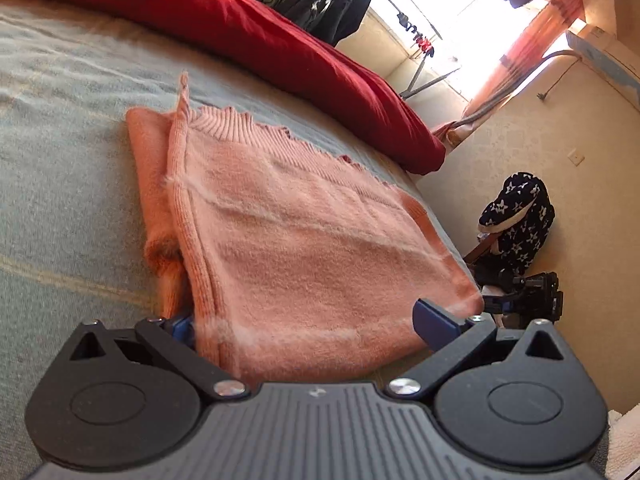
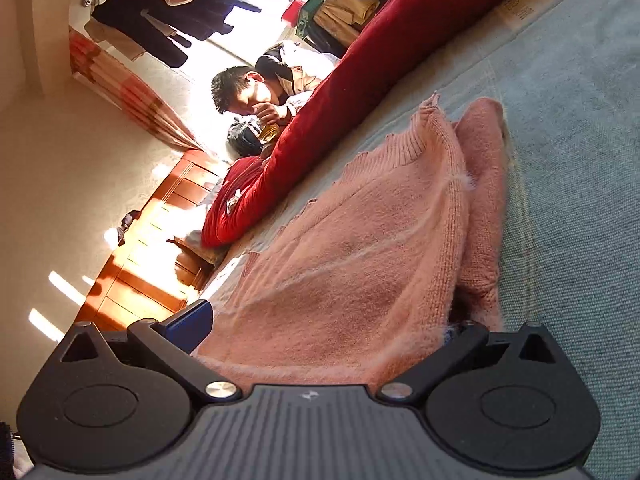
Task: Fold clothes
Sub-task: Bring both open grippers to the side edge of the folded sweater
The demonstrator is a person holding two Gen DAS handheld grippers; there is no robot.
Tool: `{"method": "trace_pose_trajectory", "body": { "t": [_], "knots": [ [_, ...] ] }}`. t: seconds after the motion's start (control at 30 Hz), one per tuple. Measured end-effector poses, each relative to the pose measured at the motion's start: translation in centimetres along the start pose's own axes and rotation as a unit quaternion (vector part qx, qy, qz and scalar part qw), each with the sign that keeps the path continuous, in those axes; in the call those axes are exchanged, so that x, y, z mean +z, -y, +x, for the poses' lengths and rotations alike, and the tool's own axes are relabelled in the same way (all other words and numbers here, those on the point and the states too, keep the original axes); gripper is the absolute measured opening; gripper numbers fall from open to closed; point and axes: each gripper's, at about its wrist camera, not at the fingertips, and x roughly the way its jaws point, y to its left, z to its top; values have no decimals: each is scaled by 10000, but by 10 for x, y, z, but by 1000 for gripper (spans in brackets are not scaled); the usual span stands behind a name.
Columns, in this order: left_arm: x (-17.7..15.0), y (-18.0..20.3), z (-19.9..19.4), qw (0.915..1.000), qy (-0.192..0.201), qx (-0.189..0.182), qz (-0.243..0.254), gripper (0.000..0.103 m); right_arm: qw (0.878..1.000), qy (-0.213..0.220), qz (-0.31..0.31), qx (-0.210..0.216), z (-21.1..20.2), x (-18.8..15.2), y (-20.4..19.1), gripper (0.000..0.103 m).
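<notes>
A fuzzy pink sweater lies folded on the grey-blue bed sheet, its ribbed hem toward the far side and a sleeve tucked under its left edge. My left gripper is open wide at the sweater's near edge, and the fabric reaches in between its blue pads. In the right wrist view the same sweater fills the middle. My right gripper is open wide at its near edge too. Its left blue pad shows, while pink fabric hides the right one.
A red duvet lies bunched along the far side of the bed. Behind it sits a person. A star-patterned bag and black gear stand on the floor past the bed's right edge. A wooden bed frame runs at the left.
</notes>
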Motion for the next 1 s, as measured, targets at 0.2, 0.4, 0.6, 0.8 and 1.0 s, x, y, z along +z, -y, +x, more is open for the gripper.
{"method": "trace_pose_trajectory", "body": {
  "t": [0.2,0.4,0.6,0.8,1.0],
  "knots": [
    [16,-14,16,9983,-65,-335,-482,102,9984,5,331,460,-1,0,12,103],
    [13,-15,19,9949,-597,-538,-614,102,9974,-719,2,33,0,-1,-2,103],
    [7,-8,-17,9983,-429,-37,-386,101,9965,-524,-163,-636,-34,-9,-13,103],
    [31,43,-38,9917,218,742,1024,101,9716,-156,-1632,-1707,-35,-9,-80,103],
    [25,96,48,9476,-374,1623,2725,102,9302,-515,-2834,-2274,51,-14,-111,103]
  ]
}}
